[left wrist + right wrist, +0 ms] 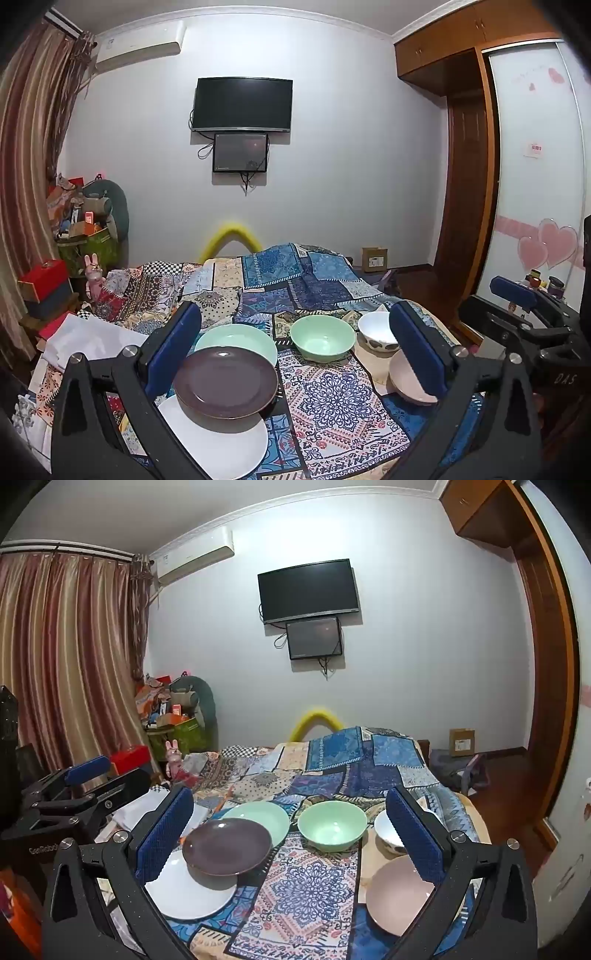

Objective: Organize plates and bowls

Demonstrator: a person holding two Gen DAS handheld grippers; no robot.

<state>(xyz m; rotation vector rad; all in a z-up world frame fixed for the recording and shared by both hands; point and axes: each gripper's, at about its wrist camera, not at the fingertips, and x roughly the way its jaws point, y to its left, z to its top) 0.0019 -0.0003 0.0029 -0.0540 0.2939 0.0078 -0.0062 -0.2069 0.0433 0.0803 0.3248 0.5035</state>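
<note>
On the patchwork cloth lie a dark purple plate (226, 382) (227, 846), overlapping a white plate (218, 439) (188, 890) and a mint green plate (236, 341) (258, 821). A mint green bowl (322, 338) (332, 825), a white spotted bowl (376, 330) (386, 832) and a pink bowl (408, 378) (399, 895) stand to the right. My left gripper (295, 354) is open and empty above the dishes. My right gripper (288, 834) is open and empty too; it also shows at the right edge of the left wrist view (517, 295).
The cloth covers a table (332, 413) that runs into a covered bed (280, 273). Clutter and boxes (81, 229) stand at the left by the curtain. A wardrobe (480, 184) and a cardboard box (374, 259) are at the right.
</note>
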